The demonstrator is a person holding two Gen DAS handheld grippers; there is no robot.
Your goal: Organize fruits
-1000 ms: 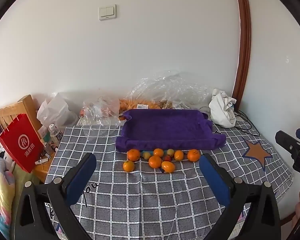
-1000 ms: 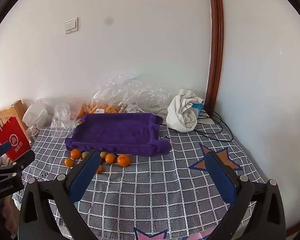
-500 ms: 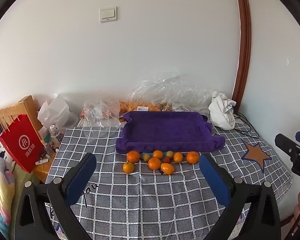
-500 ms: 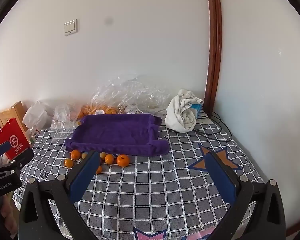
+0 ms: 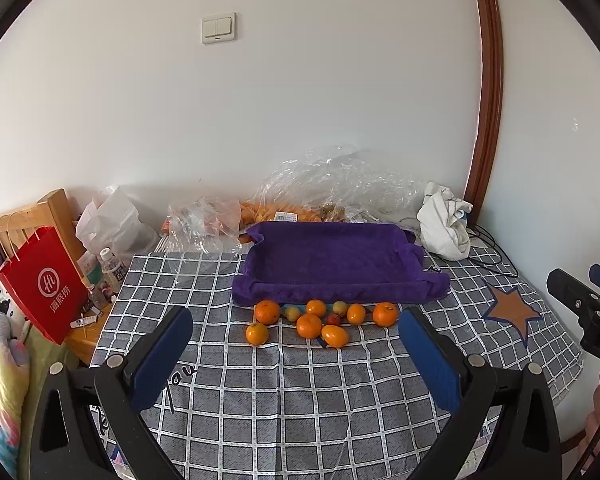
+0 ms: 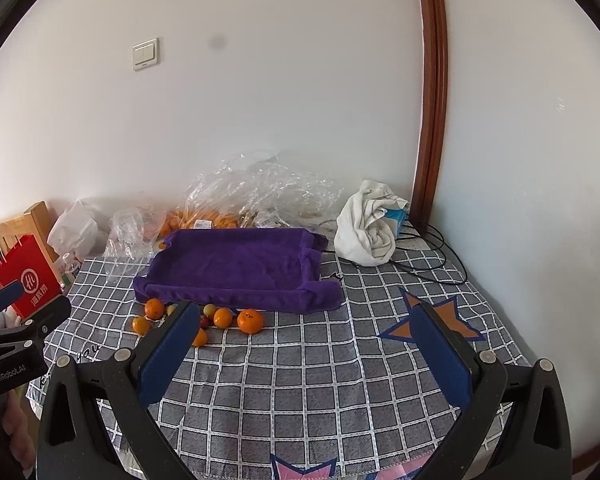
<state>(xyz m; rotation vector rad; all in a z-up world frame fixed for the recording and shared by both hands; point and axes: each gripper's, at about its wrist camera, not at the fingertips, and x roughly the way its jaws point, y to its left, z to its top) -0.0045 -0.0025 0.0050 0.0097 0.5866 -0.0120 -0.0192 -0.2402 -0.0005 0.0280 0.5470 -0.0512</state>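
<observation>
Nine or so small fruits (image 5: pixel 308 318), mostly round orange mandarins with a couple of pale yellowish ones and one tiny red one, lie loose in a cluster on the grey checked tablecloth (image 5: pixel 292 400). They sit just in front of the near wall of the soft purple fabric tray (image 5: pixel 332 264), which holds nothing, so by my reading no fruit has been sorted yet and the tray is where they are meant to go. The nearest wall is low and floppy, which should let a fruit be lifted over it easily.

Both tongs hang above the near part of the table, well short of the fruit. The left gripper (image 5: pixel 296 344) is spread wide with nothing between its blue pads, and the right gripper (image 6: pixel 304 344) is equally wide and unloaded, apparently readied for a first pick. Crumpled clear plastic bags (image 5: pixel 332 184) with more orange fruit lie behind the tray against the wall.
</observation>
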